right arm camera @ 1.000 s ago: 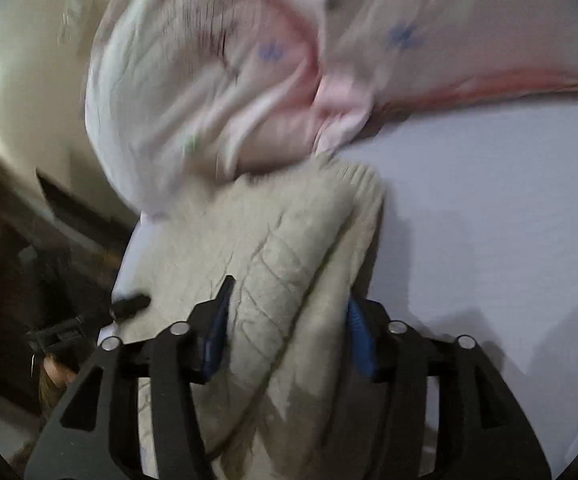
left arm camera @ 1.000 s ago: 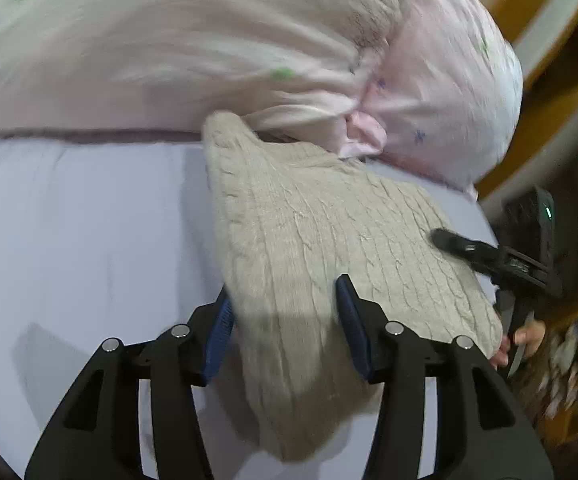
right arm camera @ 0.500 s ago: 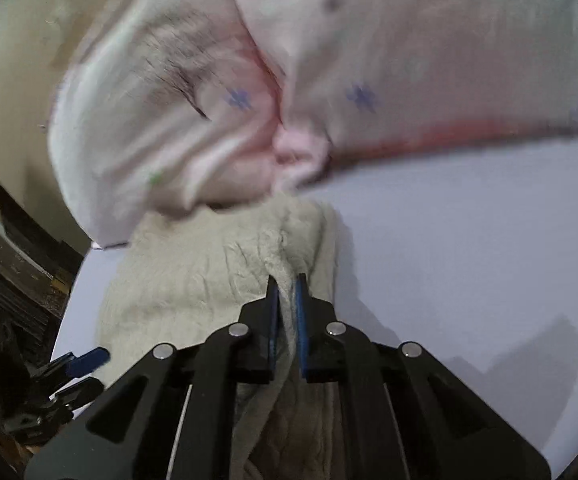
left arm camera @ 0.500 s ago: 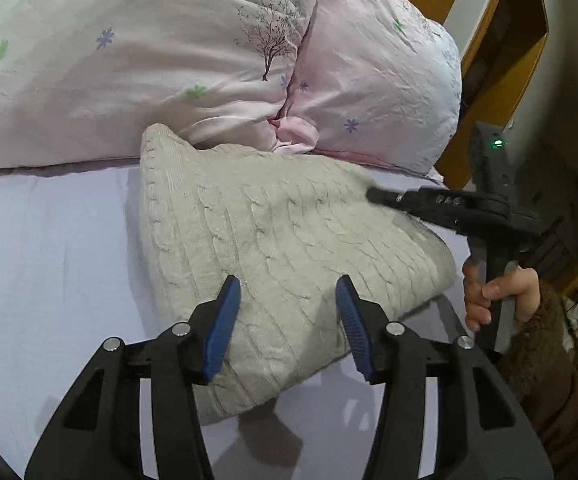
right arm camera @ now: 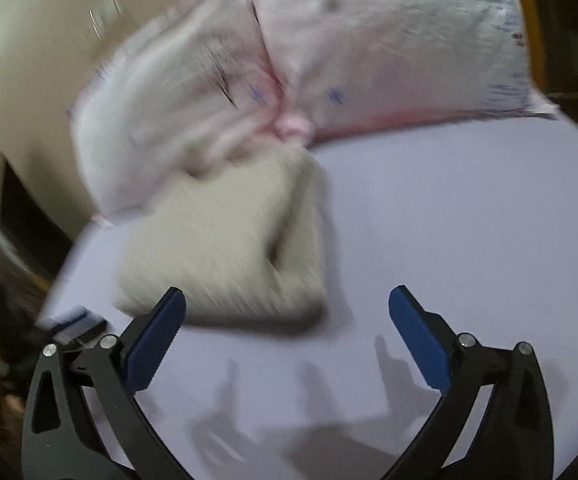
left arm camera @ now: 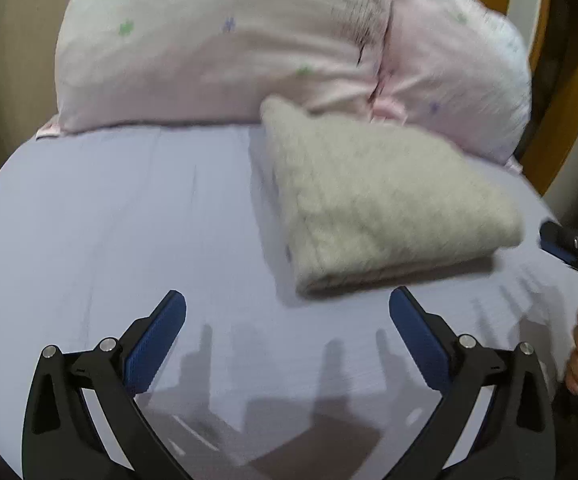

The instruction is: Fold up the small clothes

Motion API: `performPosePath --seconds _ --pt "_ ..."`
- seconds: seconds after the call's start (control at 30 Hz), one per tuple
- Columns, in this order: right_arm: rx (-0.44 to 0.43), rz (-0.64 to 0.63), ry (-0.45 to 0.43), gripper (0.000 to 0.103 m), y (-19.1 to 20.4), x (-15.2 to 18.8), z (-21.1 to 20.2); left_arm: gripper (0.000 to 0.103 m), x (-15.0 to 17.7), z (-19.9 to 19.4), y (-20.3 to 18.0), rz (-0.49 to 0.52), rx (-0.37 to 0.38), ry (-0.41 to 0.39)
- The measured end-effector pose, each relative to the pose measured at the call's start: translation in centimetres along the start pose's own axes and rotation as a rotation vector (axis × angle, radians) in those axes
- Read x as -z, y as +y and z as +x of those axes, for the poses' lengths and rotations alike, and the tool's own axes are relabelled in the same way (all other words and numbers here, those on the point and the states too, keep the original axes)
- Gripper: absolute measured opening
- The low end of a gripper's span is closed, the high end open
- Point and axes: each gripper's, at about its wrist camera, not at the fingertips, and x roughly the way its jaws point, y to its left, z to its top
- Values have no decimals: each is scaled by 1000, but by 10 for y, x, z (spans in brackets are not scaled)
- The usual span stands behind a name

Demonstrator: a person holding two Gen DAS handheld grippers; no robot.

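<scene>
Cream knit sweater (left arm camera: pixel 385 204) lies folded mid-frame; both our claws, left (left arm camera: pixel 287 336) and right (right arm camera: pixel 287 332), gape empty; next garment needed

Dim indoor light, motion blur throughout (right view worst), fisheye-bent edges, soft shadows

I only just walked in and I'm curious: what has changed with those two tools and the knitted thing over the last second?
Both tools let go and drew back. The right tool, shut on the cream knit sweater half a second ago, is now open; the left tool opened wider. The sweater stays folded on the lilac sheet against the pink pillows.
</scene>
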Motion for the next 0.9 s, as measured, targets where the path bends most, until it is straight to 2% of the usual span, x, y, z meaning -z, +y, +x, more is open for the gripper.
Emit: performPosePath --seconds 0.13,0.23,0.4,0.9 --pt "76 -75 64 101 28 14 22 102 1 18 -5 10 -32 50" --pt "83 -97 90 101 40 23 31 102 4 28 -10 34 -46 77" --pt "201 -177 138 101 58 33 48 102 6 31 -18 87 -93 93" --pt "199 -174 139 101 56 32 49 102 8 29 -20 95 -98 95"
